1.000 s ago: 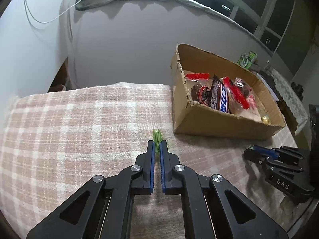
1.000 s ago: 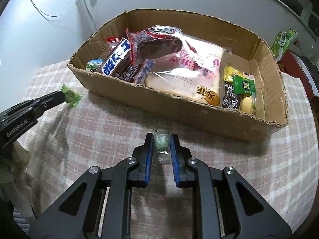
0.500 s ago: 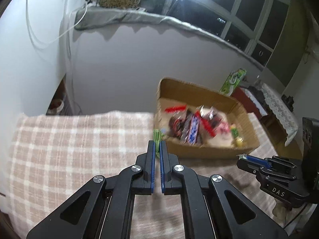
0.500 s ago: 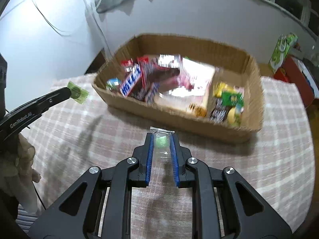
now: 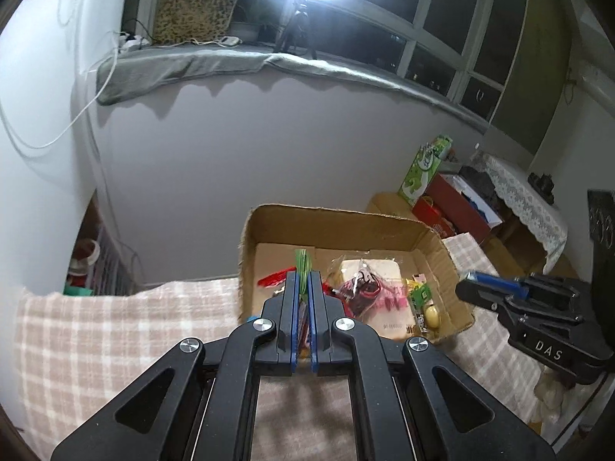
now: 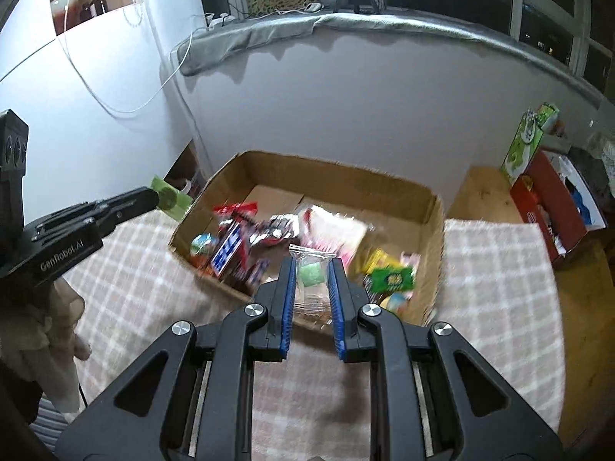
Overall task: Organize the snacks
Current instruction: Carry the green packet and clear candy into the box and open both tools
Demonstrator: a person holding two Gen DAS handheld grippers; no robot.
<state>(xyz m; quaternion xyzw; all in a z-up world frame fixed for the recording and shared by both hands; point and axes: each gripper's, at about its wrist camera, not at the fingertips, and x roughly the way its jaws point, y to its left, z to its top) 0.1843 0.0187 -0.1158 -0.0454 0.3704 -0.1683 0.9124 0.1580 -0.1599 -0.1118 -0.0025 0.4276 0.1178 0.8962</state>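
My left gripper (image 5: 303, 280) nearly closed, pinching thin green packet (image 5: 302, 260). Right gripper (image 6: 312, 269) narrowly parted, gripping clear crinkly bag (image 6: 312, 273). Cardboard box (image 6: 434, 230) beyond, on checked cloth (image 6: 499, 269).

Cardboard box (image 6: 432, 230) on counter (image 6: 499, 288), against wall; snack packets (image 6: 230, 246) inside. Cartons (image 6: 553, 207) on floor, right.

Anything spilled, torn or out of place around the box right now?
Nothing spilled. The cardboard box has ragged, roughly cut edges, and the snacks inside lie jumbled. Each tool holds a small packet: left tool a green one, right tool a clear one.
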